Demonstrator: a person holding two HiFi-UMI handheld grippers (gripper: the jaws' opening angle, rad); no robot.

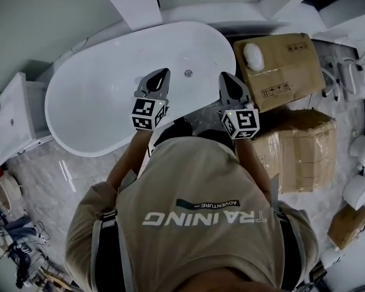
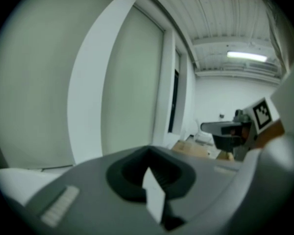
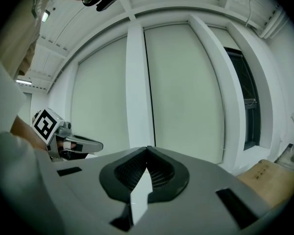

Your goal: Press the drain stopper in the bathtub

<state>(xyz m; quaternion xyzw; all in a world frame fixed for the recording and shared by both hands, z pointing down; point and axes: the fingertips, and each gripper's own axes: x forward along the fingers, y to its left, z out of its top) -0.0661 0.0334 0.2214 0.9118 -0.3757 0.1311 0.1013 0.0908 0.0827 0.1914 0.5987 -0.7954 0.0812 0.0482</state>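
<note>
The bathtub (image 1: 97,108) is one smooth, glossy white oval, and the drain stopper (image 1: 188,73), a small round metal-grey disc, sits on its floor towards the far end. Two grey, matte plastic grippers hang over the tub's near rim, each carrying a cube with black-and-white square markers. The left gripper (image 1: 163,73) is above the basin, just short of the stopper; the right gripper (image 1: 224,76) is over the tub's right edge. On each, the ribbed jaws are pressed together to a point with nothing between them. Right of the tub lie three brown cardboard boxes; the nearest box (image 1: 286,72) bears a white rounded lump (image 1: 253,55). Left of the tub stands one white cabinet (image 1: 12,117).
</note>
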